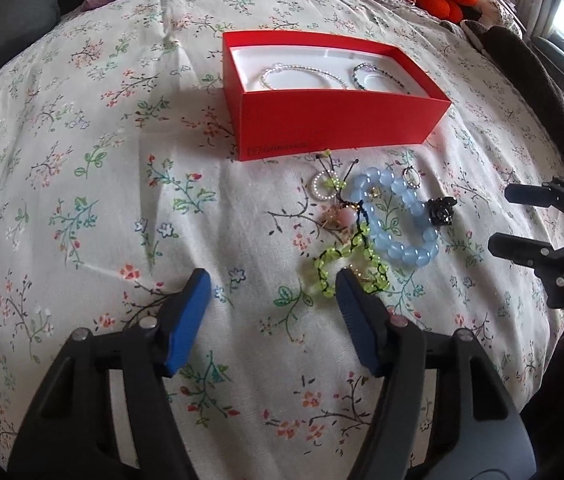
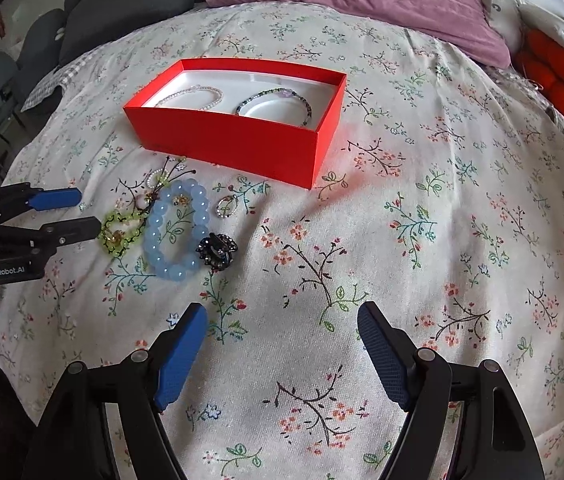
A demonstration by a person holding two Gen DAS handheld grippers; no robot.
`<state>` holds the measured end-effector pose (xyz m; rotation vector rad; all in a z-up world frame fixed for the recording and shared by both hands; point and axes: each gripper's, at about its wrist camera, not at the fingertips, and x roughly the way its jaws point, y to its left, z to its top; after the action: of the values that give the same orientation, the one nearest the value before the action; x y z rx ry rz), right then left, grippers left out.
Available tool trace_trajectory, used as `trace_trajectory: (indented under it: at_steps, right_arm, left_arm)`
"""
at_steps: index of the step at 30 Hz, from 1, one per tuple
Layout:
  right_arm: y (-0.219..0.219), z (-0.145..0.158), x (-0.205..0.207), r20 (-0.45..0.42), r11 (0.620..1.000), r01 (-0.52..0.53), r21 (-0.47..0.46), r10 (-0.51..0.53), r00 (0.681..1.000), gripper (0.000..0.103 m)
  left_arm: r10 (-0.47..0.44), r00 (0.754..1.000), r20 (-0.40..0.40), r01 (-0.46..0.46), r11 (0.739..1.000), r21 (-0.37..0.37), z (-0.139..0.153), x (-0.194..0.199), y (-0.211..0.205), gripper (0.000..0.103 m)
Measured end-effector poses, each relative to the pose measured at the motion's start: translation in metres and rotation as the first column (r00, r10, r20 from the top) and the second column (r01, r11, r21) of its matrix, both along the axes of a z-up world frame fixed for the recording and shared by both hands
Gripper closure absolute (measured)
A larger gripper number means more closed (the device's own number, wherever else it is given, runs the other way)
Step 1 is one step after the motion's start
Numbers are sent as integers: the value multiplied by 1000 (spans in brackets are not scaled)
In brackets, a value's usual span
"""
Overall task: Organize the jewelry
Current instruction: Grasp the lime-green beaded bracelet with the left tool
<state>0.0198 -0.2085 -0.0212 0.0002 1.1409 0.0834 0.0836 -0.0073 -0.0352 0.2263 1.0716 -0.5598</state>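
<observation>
On the floral-print bedspread, toward its middle, sits an open red cardboard box with a white liner; a pale pearl-like bead bracelet and a dark green bead bracelet already lie inside, side by side, so sorting looks partly done. Just in front of the box's near wall a loose cluster waits: a chunky light-blue bead bracelet, a yellow-green bead bracelet on black cord, a small white bead ring, a small rhinestone ring and a black flower-shaped hair claw. Items touch or overlap, cords tangled, probably dumped together for picking one by one. Left gripper is angled down with jaws partly open, nothing clamped; its right blue pad sits at the edge of the yellow-green bracelet, likely the next pick, contact unclear. Right gripper hangs over bare bedspread with jaws wide, empty, well apart from the cluster, probably kept clear so the left can work.
</observation>
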Motion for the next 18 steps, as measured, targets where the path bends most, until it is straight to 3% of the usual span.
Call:
trace_trajectory:
  at_steps: [6, 7, 14, 18]
  right_arm:
    - [6, 5, 4, 21, 1000, -11, -5, 11, 1000, 24]
    - [7, 6, 5, 27, 1000, -13, -5, 13, 1000, 24]
    - [10, 10, 16, 36, 1000, -9, 5, 8, 999, 24]
    - [10, 11, 23, 39, 1000, -1, 8, 1, 999, 24]
  left_arm:
    - [-74, 997, 26, 72, 994, 80, -10, -1, -24, 48]
    - [-84, 996, 31, 81, 993, 88, -10, -2, -28, 53]
    - [-102, 995, 13, 101, 992, 79, -8, -5, -39, 92]
    - [-79, 997, -3, 79, 996, 42, 1, -6, -36, 97]
